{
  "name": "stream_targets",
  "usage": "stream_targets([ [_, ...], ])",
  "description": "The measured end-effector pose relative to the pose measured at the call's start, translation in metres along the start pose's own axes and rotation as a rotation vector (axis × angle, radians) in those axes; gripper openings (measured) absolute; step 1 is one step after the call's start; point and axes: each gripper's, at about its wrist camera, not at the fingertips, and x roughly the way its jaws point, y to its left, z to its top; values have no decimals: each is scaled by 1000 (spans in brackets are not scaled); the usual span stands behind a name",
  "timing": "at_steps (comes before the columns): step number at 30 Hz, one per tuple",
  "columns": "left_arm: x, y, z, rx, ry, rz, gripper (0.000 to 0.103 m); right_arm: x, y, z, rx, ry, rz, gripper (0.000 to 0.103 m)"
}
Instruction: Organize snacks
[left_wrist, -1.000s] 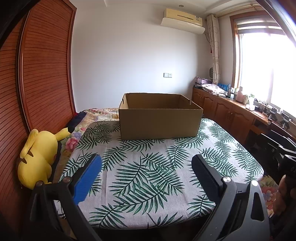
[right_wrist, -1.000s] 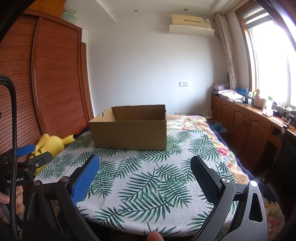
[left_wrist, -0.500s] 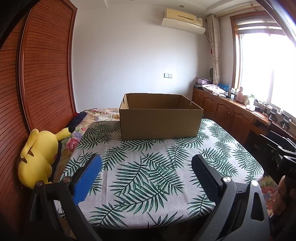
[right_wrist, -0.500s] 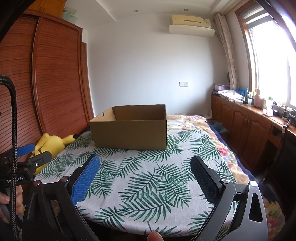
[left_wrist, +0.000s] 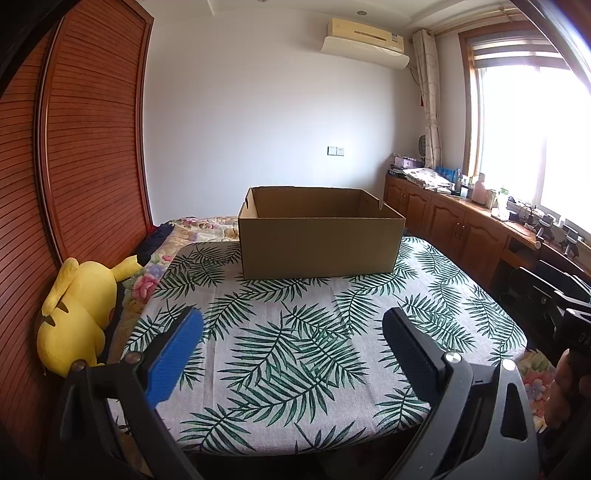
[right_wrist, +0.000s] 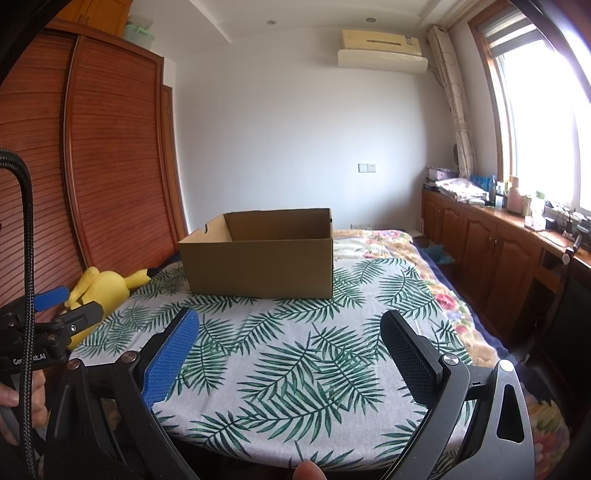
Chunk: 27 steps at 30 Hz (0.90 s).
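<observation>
An open brown cardboard box (left_wrist: 319, 240) stands at the far side of a table with a green palm-leaf cloth (left_wrist: 295, 354); its inside is hidden from here. It also shows in the right wrist view (right_wrist: 260, 260). No snacks are in view. My left gripper (left_wrist: 291, 341) is open and empty above the table's near edge. My right gripper (right_wrist: 288, 338) is open and empty, also above the near edge. The left gripper shows at the left of the right wrist view (right_wrist: 55, 317).
A yellow plush toy (left_wrist: 79, 312) lies left of the table against a wooden louvred wardrobe (left_wrist: 74, 147). A bed with floral bedding (right_wrist: 373, 242) lies behind the table. Wooden cabinets (left_wrist: 461, 229) with clutter run under the window on the right.
</observation>
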Motion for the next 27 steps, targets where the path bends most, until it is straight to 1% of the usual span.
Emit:
stream_targets([
  [27,-2,0,2,2,-4,-1,99,-1,0,0,-1,1,-4,100],
])
